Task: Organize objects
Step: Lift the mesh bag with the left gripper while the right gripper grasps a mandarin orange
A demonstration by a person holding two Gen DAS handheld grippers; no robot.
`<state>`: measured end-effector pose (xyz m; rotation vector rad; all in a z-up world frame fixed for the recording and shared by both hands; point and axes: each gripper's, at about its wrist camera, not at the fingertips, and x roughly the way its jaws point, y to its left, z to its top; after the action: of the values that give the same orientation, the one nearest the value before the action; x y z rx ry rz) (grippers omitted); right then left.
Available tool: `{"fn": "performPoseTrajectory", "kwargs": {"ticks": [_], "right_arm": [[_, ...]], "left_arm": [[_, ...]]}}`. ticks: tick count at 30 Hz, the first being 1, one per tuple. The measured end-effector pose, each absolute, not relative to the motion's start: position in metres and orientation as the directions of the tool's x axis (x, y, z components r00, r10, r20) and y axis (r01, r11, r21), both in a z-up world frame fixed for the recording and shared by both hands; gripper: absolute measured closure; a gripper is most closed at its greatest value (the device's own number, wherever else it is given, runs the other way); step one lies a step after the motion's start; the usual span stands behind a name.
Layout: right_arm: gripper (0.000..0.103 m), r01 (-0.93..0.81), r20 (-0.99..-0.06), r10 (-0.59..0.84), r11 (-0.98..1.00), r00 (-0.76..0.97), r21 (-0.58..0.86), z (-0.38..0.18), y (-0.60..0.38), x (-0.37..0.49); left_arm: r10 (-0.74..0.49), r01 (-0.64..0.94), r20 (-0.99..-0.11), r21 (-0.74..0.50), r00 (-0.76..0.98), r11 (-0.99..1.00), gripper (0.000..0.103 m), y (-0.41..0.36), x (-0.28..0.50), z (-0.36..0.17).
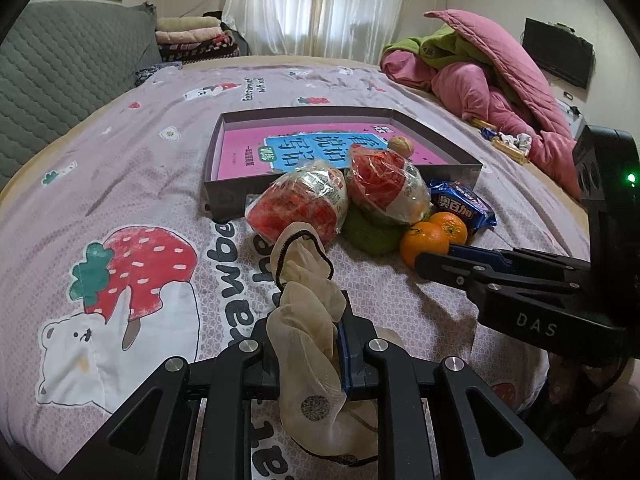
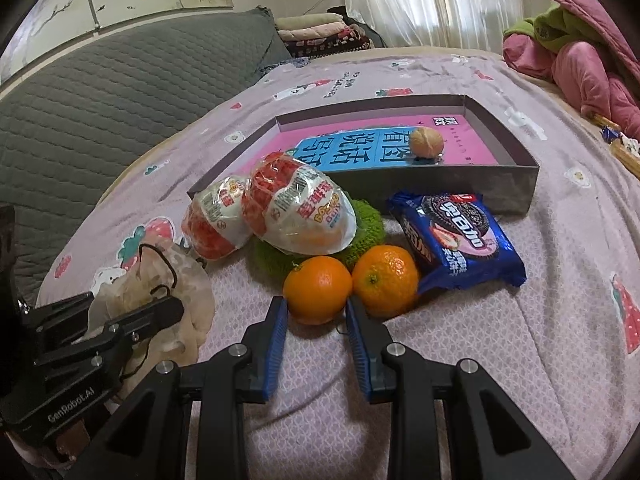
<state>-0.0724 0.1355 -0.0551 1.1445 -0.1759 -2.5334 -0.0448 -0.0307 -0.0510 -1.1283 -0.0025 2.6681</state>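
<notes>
The left gripper (image 1: pixel 320 344) is clamped on a limp beige mesh pouch (image 1: pixel 308 308) above the strawberry-print bedsheet (image 1: pixel 120 184). The right gripper (image 2: pixel 316 320) stands apart around a round orange tangerine (image 2: pixel 317 289), near the shallow grey cardboard box (image 2: pixel 460 188).

Everything sat on the bed (image 2: pixel 540 360). Far side was the tray (image 2: pixel 460 192) with a book (image 2: pixel 360 152) lying flat in it and a walnut (image 2: pixel 427 142) on top of the book. Right up against the tray's near wall were two wrapped egg-shaped snacks (image 2: pixel 280 216), the right one resting on a knitted pad (image 2: pixel 360 232), the left one just beside it. A cookie pack (image 2: pixel 456 240) lay to the right of them, near the tray wall. Two oranges (image 2: pixel 348 286) sat side by side, touching, nearer than the pad. A sock (image 2: pixel 160 292) was off to the near left.
</notes>
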Motion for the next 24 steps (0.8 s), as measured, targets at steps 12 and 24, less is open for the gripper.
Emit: {"fn": "performPoseTrajectory", "kwargs": {"ticks": [12, 24], "right_arm": [[0.072, 0.262, -0.689, -0.4, -0.916, -0.604, 0.303, -0.059, 0.132, -0.088], [0.073, 0.273, -0.659, -0.406, -0.914, -0.633, 0.301, -0.045, 0.143, -0.069]], "left_arm": [[0.234, -0.224, -0.713, -0.111, -0.66, -0.968, 0.083, -0.029, -0.049, -0.053], [0.25, -0.213, -0.695, -0.141, -0.675, -0.967, 0.082, -0.035, -0.047, -0.041]]}}
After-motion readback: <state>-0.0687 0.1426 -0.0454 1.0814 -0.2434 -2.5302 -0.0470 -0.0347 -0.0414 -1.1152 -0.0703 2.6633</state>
